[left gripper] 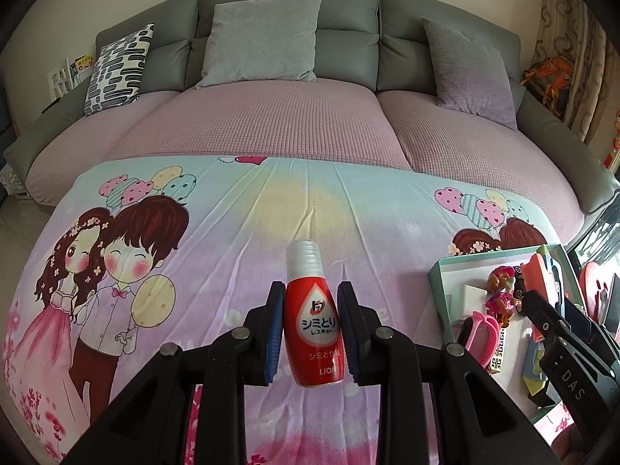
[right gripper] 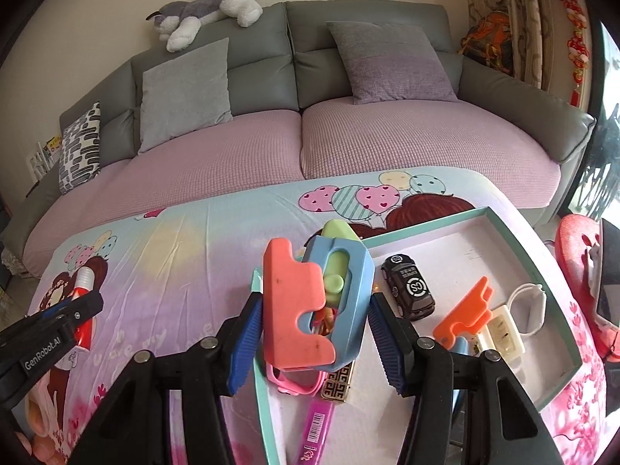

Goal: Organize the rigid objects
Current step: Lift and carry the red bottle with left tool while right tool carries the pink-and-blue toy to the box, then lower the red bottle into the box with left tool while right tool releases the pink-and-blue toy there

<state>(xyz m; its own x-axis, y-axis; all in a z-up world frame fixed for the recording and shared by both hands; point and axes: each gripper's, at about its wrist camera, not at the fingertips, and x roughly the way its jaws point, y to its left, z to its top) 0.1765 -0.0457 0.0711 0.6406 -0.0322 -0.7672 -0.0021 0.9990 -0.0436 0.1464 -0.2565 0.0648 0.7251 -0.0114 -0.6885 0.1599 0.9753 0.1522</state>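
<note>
My left gripper [left gripper: 310,333] is shut on a small red bottle [left gripper: 314,333] with a white ribbed cap, held upright above the cartoon-print cloth [left gripper: 217,232]. In the right wrist view the same red bottle [right gripper: 83,310] and left gripper [right gripper: 73,316] show at the left edge. My right gripper [right gripper: 314,333] is shut on a toy of coral, blue and green plastic [right gripper: 314,302], held over the left rim of a teal-edged tray [right gripper: 426,224]. In the left wrist view the tray [left gripper: 440,283] sits at the right, with the right gripper [left gripper: 542,310] over it.
The tray holds a black toy car [right gripper: 412,290], an orange plastic piece [right gripper: 467,310], a white strap item [right gripper: 527,302], pink glasses [right gripper: 294,381] and a pink pen [right gripper: 314,430]. A grey sofa [right gripper: 310,143] with cushions runs behind the cloth.
</note>
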